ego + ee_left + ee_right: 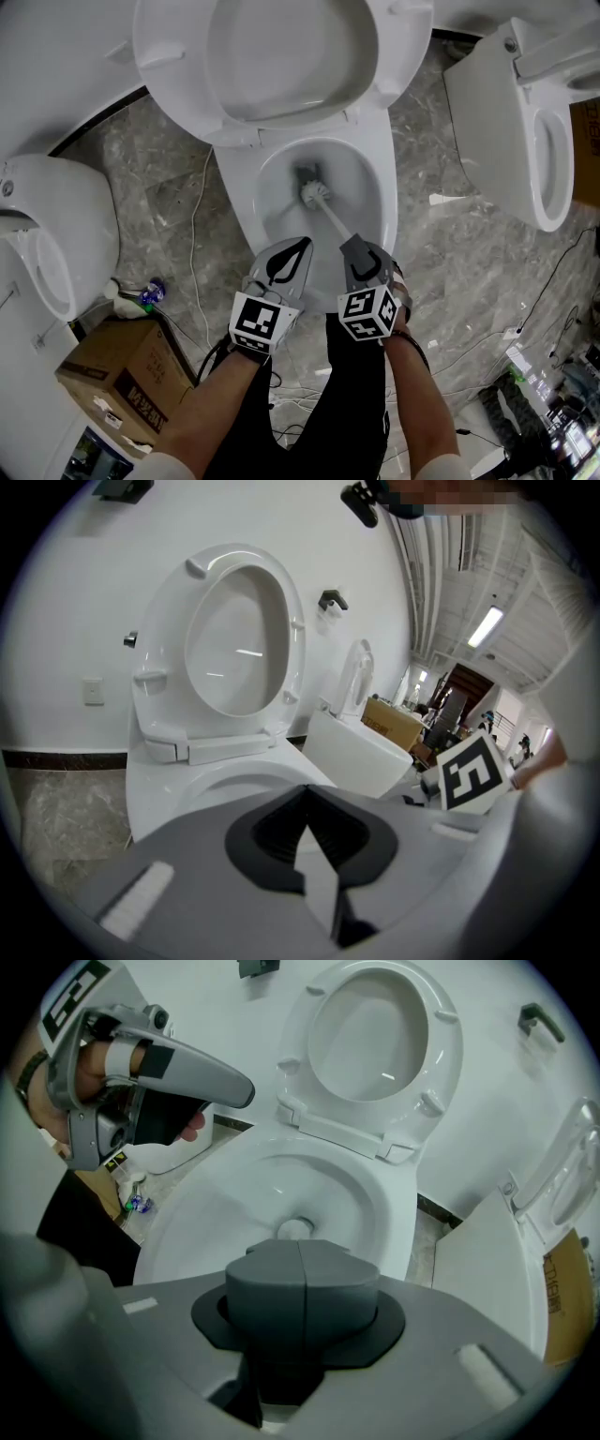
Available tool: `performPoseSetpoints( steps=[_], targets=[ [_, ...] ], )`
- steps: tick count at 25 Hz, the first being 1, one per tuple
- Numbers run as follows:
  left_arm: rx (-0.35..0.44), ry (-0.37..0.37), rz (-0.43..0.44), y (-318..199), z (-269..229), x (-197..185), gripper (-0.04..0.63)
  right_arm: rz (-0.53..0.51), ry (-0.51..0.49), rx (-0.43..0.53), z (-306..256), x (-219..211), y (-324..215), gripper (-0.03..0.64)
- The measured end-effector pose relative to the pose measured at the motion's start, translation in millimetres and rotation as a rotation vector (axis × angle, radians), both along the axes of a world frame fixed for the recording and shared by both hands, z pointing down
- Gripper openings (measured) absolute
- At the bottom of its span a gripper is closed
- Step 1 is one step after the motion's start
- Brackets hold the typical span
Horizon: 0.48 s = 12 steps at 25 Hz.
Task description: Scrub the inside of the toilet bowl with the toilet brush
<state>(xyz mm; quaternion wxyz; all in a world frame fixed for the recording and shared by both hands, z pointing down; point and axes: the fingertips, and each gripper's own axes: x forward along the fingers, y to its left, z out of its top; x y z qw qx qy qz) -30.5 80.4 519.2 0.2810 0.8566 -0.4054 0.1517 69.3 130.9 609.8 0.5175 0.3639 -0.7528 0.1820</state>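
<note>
My right gripper (352, 244) has its jaws closed on the handle of the toilet brush (317, 194). In the right gripper view the two pads meet along a seam with no gap. My left gripper (304, 241) has its jaws together at the tips with nothing between them, only a leaf-shaped opening behind the tips. It hangs just beside the right one, above the near rim of the toilet bowl (382, 192), and the two grippers do not touch.

The brush slants down from the right gripper into the bowl, with its white bristle head low inside, next to the dark drain opening toward the back. I cannot tell whether the bristles press on the porcelain. The seat (173, 66) stands raised behind the bowl.

On the grey marbled floor (164, 187), a cardboard box (122, 370) sits at the near left. A thin cable (195, 246) runs along the bowl's left side. A second toilet (511, 122) stands off to the right, and a third toilet (56, 234) is at the left edge.
</note>
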Motion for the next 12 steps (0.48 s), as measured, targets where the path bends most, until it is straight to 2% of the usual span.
performPoseSetpoints(
  steps=[7,12],
  targets=[
    [-0.008,0.002,0.0,9,3,-4,0.006,0.034,-0.048,0.004,-8,-22,11,0.16],
    [-0.005,0.003,-0.001,9,4,-5,0.006,0.078,-0.109,0.019,-9,-38,-1,0.16]
  ],
)
